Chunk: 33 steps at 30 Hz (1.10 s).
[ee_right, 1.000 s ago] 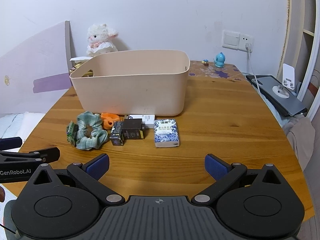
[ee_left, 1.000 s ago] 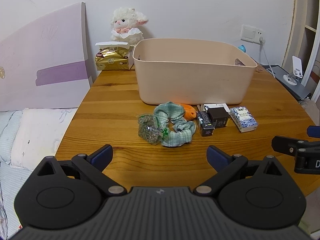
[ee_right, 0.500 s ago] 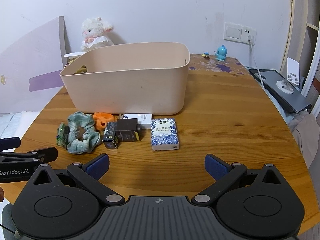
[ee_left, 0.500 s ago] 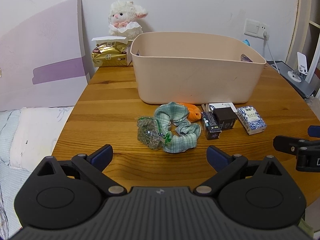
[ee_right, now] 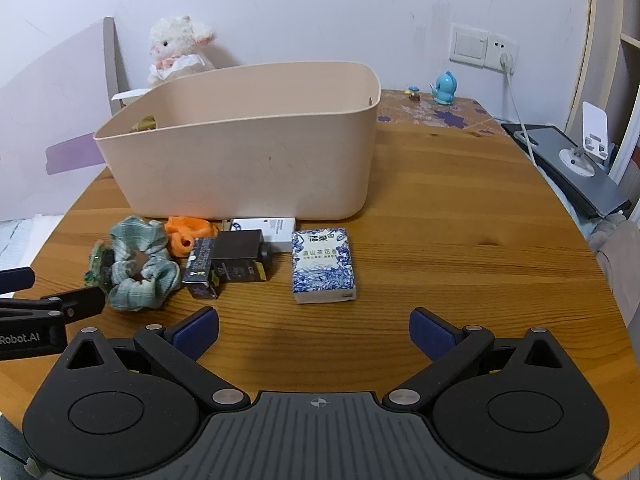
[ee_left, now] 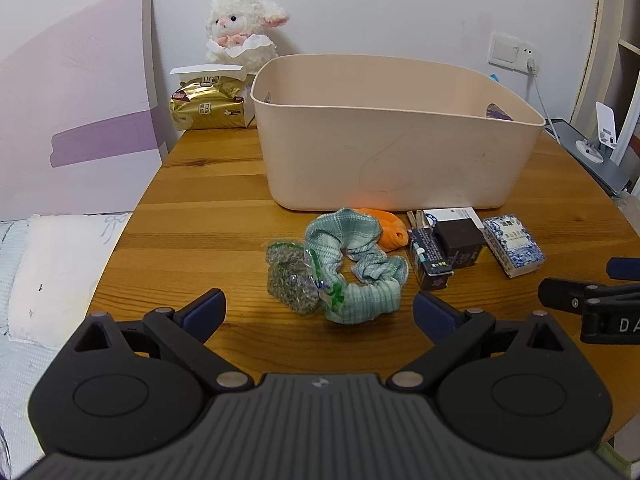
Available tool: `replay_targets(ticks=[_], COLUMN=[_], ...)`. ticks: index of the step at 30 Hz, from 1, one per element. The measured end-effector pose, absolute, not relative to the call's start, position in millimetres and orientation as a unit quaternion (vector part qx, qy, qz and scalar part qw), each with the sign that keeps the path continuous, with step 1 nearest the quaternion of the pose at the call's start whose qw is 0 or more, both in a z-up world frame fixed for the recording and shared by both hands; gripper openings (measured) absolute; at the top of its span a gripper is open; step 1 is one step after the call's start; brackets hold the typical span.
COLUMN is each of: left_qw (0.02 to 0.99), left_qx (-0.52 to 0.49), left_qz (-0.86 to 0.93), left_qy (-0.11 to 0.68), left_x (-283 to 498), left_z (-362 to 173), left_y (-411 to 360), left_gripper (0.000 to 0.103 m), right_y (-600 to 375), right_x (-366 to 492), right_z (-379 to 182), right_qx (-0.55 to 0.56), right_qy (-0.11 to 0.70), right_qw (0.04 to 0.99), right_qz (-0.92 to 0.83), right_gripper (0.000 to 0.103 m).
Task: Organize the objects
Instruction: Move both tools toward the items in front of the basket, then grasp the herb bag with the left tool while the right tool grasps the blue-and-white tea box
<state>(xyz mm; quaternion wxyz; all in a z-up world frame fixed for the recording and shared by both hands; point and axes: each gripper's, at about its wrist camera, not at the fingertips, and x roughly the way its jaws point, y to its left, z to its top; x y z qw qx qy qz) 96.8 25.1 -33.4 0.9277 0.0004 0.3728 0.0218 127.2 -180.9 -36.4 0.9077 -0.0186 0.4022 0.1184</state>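
i have both grippers low over the near edge of the bench [ee_right: 460, 216], neither touching anything. left gripper [ee_left: 318, 312]: fingers spread wide, nothing between them; it faces the scrunchie [ee_left: 356, 264]. right gripper [ee_right: 314, 334]: fingers spread wide, nothing held; it faces the tissue pack [ee_right: 323, 266].

the loose things lie in a row on the bench just in front of the bin [ee_left: 396, 156]. from my left to right:
- clear packet [ee_left: 294, 276] of greenish bits, touching the scrunchie and partly over it
- green checked scrunchie, lying flat
- orange cloth piece [ee_left: 390, 230] behind the scrunchie, close to the bin's front wall
- dark narrow box [ee_left: 430, 258], lying flat
- black box [ee_left: 460, 242] beside it, touching it
- white card or box [ee_right: 266, 232] behind the black box, partly hidden
- blue-and-white tissue pack, a little apart at the right end

the bin is beige and open-topped. i can't see its floor from either view.

behind the bin: a plush lamb [ee_left: 242, 26] by the wall and a gold pack [ee_left: 208, 106] beside it. a small blue figure [ee_right: 444, 88] stands at the far right of the bench.

each gripper shows at the edge of the other's view.
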Motion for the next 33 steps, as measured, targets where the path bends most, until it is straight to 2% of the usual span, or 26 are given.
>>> replay_targets(ticks=[12, 16, 21, 24, 29, 33], left_qw=[0.924, 0.922, 0.92, 0.918, 0.913, 0.914], left_qx=[-0.012, -0.017, -0.038, -0.045, -0.051, -0.059], left_qz=[0.037, 0.042, 0.04, 0.038, 0.024, 0.006], left_qy=[0.38, 0.384, 0.389, 0.392, 0.403, 0.4], left_x=[122.0, 129.8, 137.2, 140.9, 145.9, 146.9], left_z=[-45.7, -50.2, -55.4, -57.1, -63.0, -63.8], left_y=[40.7, 48.2, 59.2, 63.6, 65.8, 65.6], left_gripper=[0.1, 0.092, 0.089, 0.075, 0.059, 0.039], right_y=[-173.4, -170.0, -168.9, -169.2, -165.5, -156.0], right_x=[155.1, 165.5, 180.1, 187.6, 192.2, 189.8], right_z=[-50.4, -53.8, -60.7, -68.3, -77.7, -76.9], right_qx=[-0.037, -0.038, -0.046, -0.048, -0.054, -0.078], right_qy=[0.414, 0.413, 0.415, 0.425, 0.434, 0.42], right_qw=[0.904, 0.904, 0.904, 0.899, 0.894, 0.898], right_qz=[0.105, 0.104, 0.095, 0.091, 0.095, 0.105], right_gripper=[0.1, 0.097, 0.09, 0.081, 0.068, 0.057])
